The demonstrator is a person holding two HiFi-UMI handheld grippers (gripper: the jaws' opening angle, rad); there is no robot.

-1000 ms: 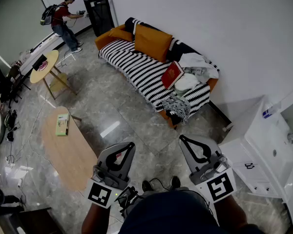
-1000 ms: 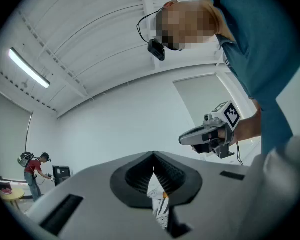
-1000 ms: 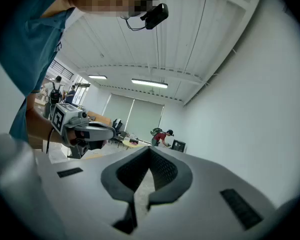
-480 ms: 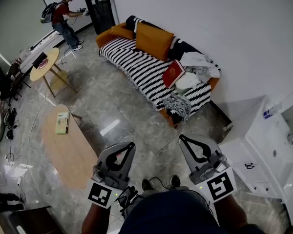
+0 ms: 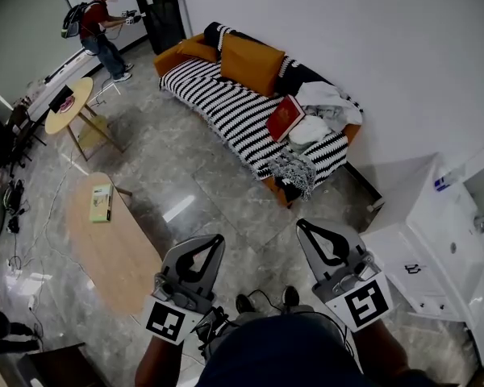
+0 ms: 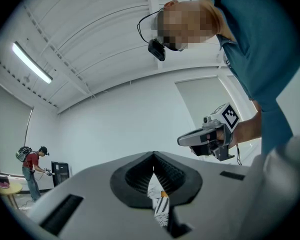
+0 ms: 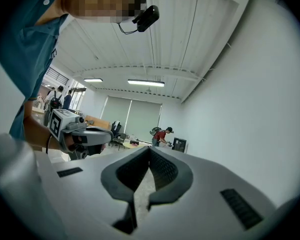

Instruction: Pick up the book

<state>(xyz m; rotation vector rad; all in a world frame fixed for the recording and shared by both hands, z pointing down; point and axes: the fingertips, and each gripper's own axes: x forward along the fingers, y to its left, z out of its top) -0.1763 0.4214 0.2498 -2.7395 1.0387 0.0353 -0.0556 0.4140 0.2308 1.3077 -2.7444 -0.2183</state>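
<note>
A red book [image 5: 285, 118] leans on the striped blanket of the orange sofa [image 5: 226, 107], far ahead of both grippers. A second, greenish book [image 5: 102, 203] lies on the oval wooden table [image 5: 121, 260] to the left. My left gripper [image 5: 216, 239] and right gripper [image 5: 301, 225] hover side by side over the floor, near my body, both shut and empty. In the left gripper view the left gripper [image 6: 153, 155] has its tips together, and a strip of sofa shows through the gap below them. The right gripper [image 7: 150, 149] looks the same in the right gripper view.
A white cabinet [image 5: 436, 240] stands close on the right. White clothes [image 5: 323, 103] and orange cushions [image 5: 250, 63] lie on the sofa. Farther left are a round table [image 5: 68, 107], a black cabinet [image 5: 163, 16] and a person [image 5: 93, 27].
The head view has shifted slightly, so the sofa sits a little higher and more to the left. Both grippers stay shut in the same place.
</note>
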